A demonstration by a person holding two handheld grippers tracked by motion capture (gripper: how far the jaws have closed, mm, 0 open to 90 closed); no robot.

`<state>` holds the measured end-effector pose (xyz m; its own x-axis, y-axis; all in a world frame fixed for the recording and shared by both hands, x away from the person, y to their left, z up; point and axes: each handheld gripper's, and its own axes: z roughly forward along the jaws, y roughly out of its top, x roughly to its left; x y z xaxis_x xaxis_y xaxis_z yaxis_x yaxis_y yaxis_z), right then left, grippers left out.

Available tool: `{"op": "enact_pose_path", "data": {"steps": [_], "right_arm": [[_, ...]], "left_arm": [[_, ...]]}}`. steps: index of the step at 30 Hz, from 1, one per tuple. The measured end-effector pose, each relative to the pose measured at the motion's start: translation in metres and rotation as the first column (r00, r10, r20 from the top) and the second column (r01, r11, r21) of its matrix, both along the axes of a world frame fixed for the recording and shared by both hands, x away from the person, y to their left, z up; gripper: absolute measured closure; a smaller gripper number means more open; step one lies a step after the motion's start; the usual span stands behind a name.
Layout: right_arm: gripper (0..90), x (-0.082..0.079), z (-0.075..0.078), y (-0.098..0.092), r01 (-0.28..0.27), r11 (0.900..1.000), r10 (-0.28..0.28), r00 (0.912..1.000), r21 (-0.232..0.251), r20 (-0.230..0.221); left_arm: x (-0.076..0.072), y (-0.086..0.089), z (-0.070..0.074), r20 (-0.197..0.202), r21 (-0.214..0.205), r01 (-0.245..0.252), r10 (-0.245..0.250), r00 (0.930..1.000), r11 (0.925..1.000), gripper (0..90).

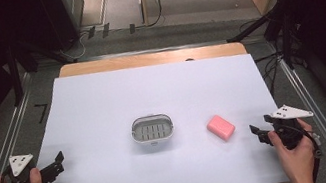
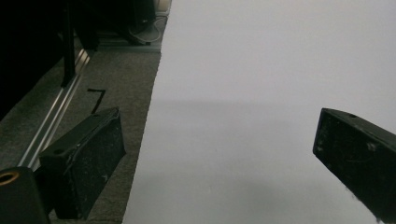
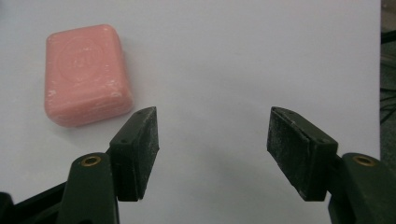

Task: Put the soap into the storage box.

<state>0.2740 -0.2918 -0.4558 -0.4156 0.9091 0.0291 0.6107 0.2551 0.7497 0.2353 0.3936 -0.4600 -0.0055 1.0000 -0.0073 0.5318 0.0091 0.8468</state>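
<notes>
A pink bar of soap (image 1: 221,127) lies flat on the white sheet, right of centre. In the right gripper view the soap (image 3: 86,74) sits up and to the left of the jaws, apart from them. A small grey soap dish (image 1: 152,130) with a slotted bottom stands at the middle of the sheet, with nothing in it. My right gripper (image 1: 256,131) (image 3: 213,117) hovers near the sheet's right edge, open with nothing between its pads. My left gripper (image 1: 59,161) (image 2: 219,125) rests at the left edge, jaws wide open over the sheet's border.
The white sheet (image 1: 102,102) covers a wooden table (image 1: 145,58). Metal rails (image 1: 4,150) run along both sides over grey carpet. Cables and dark stands lie beyond the far edge. Bare sheet surrounds the dish and soap.
</notes>
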Motion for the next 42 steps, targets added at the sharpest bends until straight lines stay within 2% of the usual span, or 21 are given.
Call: {"op": "enact_pose_path", "data": {"steps": [3, 4, 6, 8, 10, 13, 14, 17, 18, 19, 24, 31, 37, 42], "right_arm": [[31.9, 0.001, 0.003, 0.003, -0.008, 1.0, 0.008, 0.9988, 0.001, -0.049], [28.7, 0.001, 0.004, 0.005, -0.02, 0.9998, 0.019, 0.9979, -0.005, -0.062], [28.0, 0.001, 0.006, 0.007, -0.037, 0.9988, 0.035, 0.9967, -0.032, -0.073], [23.8, 0.002, 0.008, 0.011, -0.056, 0.9963, 0.049, 0.9933, -0.065, -0.105], [17.5, 0.004, 0.007, 0.014, -0.081, 0.9941, 0.069, 0.9858, -0.072, -0.153], [18.3, 0.008, 0.008, 0.02, -0.101, 0.9879, 0.077, 0.9781, -0.118, -0.194], [19.3, 0.009, 0.008, 0.022, -0.106, 0.9859, 0.079, 0.9772, -0.13, -0.197], [18.9, 0.014, 0.013, 0.03, -0.14, 0.9825, 0.109, 0.9678, -0.123, -0.227], [18.9, 0.014, 0.013, 0.03, -0.14, 0.9825, 0.109, 0.9678, -0.123, -0.227], [16.5, 0.018, 0.016, 0.036, -0.167, 0.9784, 0.132, 0.9589, -0.122, -0.251], [13.7, 0.029, 0.024, 0.05, -0.224, 0.9637, 0.173, 0.9382, -0.145, -0.3], [12.1, 0.04, 0.029, 0.071, -0.282, 0.9464, 0.218, 0.9172, -0.157, -0.333], [12.1, 0.048, 0.026, 0.084, -0.284, 0.9451, 0.208, 0.9048, -0.162, -0.372], [12.7, 0.054, 0.024, 0.096, -0.271, 0.9497, 0.189, 0.8956, -0.158, -0.403]], "left_arm": [[-0.001, -0.001, 0.0, 0.015, 0.007, -0.002, 0.002, 0.9999, 1.0, 1.2], [-0.001, -0.002, 0.0, 0.012, 0.017, -0.004, 0.004, 0.9999, 0.9999, 1.2], [-0.002, -0.004, 0.0, 0.025, 0.035, -0.016, 0.016, 0.9996, 0.9993, 1.2], [-0.003, -0.005, 0.0, 0.027, 0.041, -0.021, 0.02, 0.9994, 0.9989, 1.2], [-0.003, -0.004, 0.0, 0.033, 0.036, -0.039, 0.037, 0.9988, 0.9986, 1.2], [-0.002, -0.004, 0.0, 0.026, 0.04, -0.043, 0.042, 0.9988, 0.9983, 1.2], [-0.002, -0.006, 0.0, 0.02, 0.054, -0.037, 0.036, 0.9992, 0.9978, 1.2], [0.001, -0.009, -0.001, -0.005, 0.087, -0.002, 0.002, 1.0, 0.9962, 1.2], [0.001, -0.009, -0.001, -0.005, 0.087, -0.002, 0.002, 1.0, 0.9962, 1.2], [0.002, -0.01, -0.001, -0.014, 0.091, 0.016, -0.015, 0.9998, 0.9957, 1.2], [0.0, -0.007, -0.001, 0.006, 0.065, 0.001, -0.002, 1.0, 0.9979, 1.2], [0.001, -0.01, -0.001, -0.004, 0.097, 0.009, -0.009, 1.0, 0.9952, 1.2], [0.001, -0.011, -0.001, -0.01, 0.099, 0.009, -0.008, 0.9999, 0.9951, 1.2], [0.002, -0.011, -0.001, -0.012, 0.099, 0.006, -0.005, 0.9999, 0.9951, 1.2]]}}
